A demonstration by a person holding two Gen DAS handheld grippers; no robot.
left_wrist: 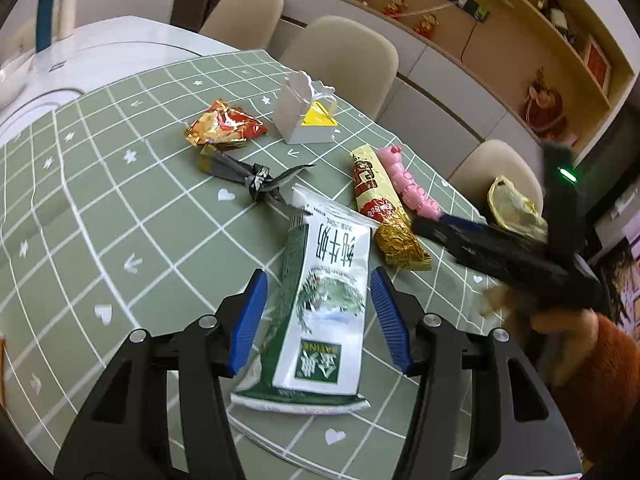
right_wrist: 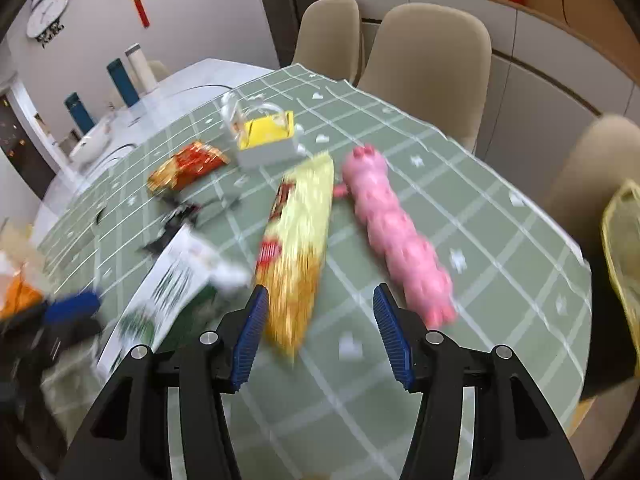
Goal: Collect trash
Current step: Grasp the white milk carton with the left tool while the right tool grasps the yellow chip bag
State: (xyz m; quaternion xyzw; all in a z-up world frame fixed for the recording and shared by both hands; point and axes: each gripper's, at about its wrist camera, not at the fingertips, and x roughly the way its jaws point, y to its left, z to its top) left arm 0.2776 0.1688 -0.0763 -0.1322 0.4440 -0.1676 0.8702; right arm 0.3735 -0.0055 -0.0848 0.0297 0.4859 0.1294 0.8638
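I had the left gripper spread wide, its blue pads on either side of the flattened white-and-green milk pouch without touching it; the pouch lay flat on the green checked tablecloth. My right gripper was equally wide apart and held nothing, hovering over the cloth with the yellow snack wrapper just beside its left pad and the pink toy near its right pad. Farther back lay a red-and-gold wrapper, a dark twisted wrapper and a small white box.
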